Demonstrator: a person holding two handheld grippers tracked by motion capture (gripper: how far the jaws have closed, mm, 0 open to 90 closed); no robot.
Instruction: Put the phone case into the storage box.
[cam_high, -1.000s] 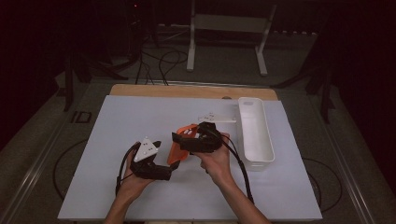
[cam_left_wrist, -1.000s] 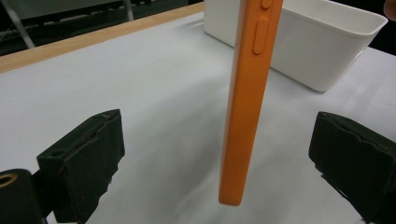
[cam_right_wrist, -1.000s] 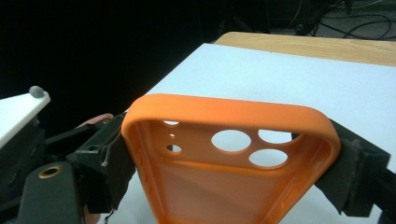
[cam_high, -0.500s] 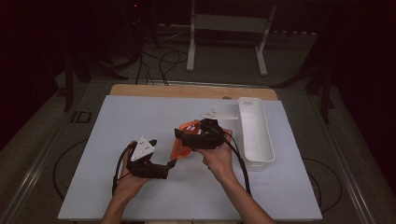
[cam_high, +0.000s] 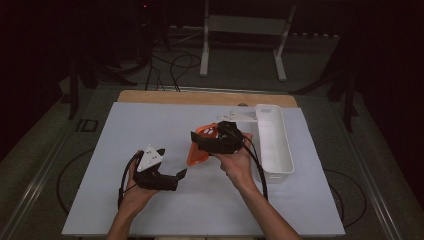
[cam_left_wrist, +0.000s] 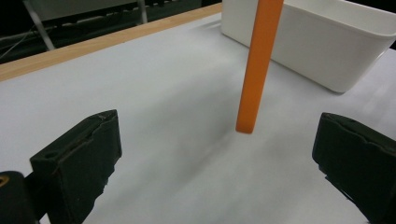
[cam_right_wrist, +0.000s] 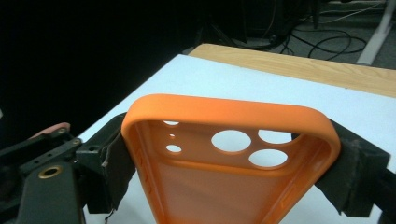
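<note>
An orange phone case (cam_high: 196, 151) with several camera holes is held on edge above the white mat. My right gripper (cam_high: 201, 141) is shut on it, and the right gripper view shows black pads (cam_right_wrist: 116, 158) pressing both long sides of the case (cam_right_wrist: 229, 116). My left gripper (cam_high: 172, 163) rests low at the near left of the mat, jaws wide apart and empty. In the left gripper view the case (cam_left_wrist: 258, 65) hangs edge-on ahead of the open left gripper (cam_left_wrist: 215, 158), apart from both jaws.
A long white bin (cam_high: 272, 142) stands at the right of the mat, close behind the right hand, and it also appears as the white bin (cam_left_wrist: 327, 42) beyond the case. A wooden table edge (cam_high: 200, 96) runs along the far side. Cables trail from both grippers.
The right hand with the case has shifted slightly toward the far side. The left gripper has kept still.
</note>
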